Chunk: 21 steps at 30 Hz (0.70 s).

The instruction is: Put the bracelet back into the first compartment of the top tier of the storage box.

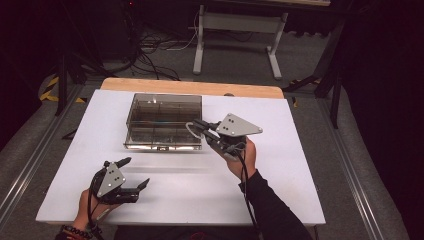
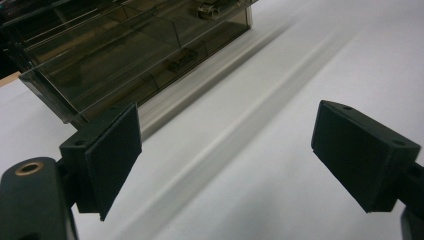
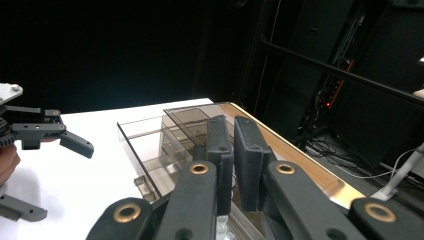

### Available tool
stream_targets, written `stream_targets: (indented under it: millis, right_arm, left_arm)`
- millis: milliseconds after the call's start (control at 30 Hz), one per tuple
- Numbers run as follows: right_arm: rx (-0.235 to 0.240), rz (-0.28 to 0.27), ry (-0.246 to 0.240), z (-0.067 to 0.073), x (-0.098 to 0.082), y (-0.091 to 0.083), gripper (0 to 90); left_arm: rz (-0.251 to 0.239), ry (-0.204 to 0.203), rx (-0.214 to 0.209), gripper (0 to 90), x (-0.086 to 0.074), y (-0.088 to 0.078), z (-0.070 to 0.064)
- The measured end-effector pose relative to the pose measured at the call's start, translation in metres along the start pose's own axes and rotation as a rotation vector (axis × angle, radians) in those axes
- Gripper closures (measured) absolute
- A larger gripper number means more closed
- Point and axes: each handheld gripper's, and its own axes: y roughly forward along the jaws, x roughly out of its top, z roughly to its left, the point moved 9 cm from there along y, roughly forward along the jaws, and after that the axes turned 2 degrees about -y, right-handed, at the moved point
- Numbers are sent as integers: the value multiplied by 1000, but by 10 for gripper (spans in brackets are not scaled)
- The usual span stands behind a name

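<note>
- The left claw (image 1: 134,173) is showing 2 black jaws with flat, matte rectangular pads (image 2: 112,157), each block carrying small screw holes.
- A grey 3-cornered plate with dark screw dots is sitting on top of each claw.
- The right claw (image 1: 199,125) is showing black arms with brass-ringed pivot holes, and its pads (image 3: 220,160) are looking ribbed along the edges.
- A black cable is trailing from each claw along the forearm.
- The person is wearing a black long sleeve (image 1: 270,205) on the right arm.
- A dark beaded bracelet (image 1: 75,231) is circling the left wrist.
</note>
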Motion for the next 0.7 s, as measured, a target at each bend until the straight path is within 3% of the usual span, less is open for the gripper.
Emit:
stream_targets:
  millis: [467, 700]
  right_arm:
    - [50, 17, 2, 17, 3, 45, 868]
    - [56, 30, 6, 20, 1, 58, 867]
  left_arm:
    - [-6, 3, -2, 136, 1, -1, 0]
    - [-5, 5, -4, 136, 1, -1, -1]
